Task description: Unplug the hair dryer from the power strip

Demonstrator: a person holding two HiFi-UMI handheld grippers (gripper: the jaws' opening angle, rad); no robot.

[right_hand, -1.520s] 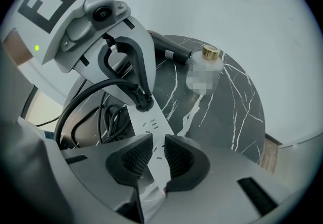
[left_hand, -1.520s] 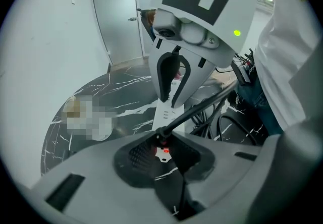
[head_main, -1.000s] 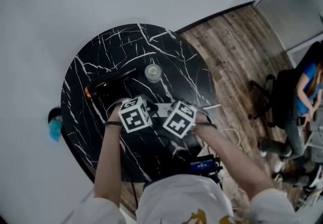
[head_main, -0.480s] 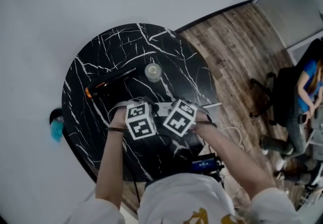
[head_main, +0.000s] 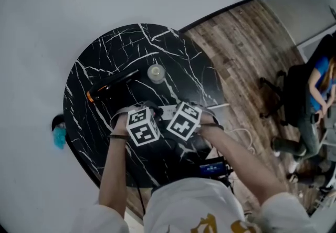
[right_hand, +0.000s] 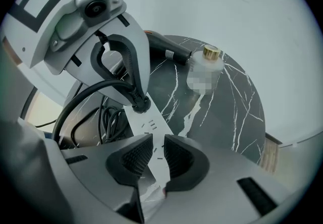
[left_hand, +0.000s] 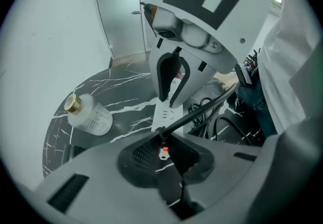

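While the black plug [right_hand: 139, 103] sits seated in the long white power strip [right_hand: 151, 128], frame centre, left tool [left_hand: 164, 151] pinches it; right tool [right_hand: 157, 157] clamps the strip. The black-and-orange hair dryer [head_main: 112, 86] lies upper left on black marble counter [head_main: 178, 59]. Pull pending.

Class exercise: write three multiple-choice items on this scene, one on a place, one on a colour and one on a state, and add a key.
1. Where is the bottle? A on the floor; B on the table; C in a gripper.
2. What colour is the power strip? A white; B red; C green.
3. What does the right gripper hold? A nothing; B the bottle; C the power strip.
Key: 1 B, it sits on the marble top near the hair dryer. 2 A, it shows white against the dark top. 3 C, its jaws are closed on the strip's sides.
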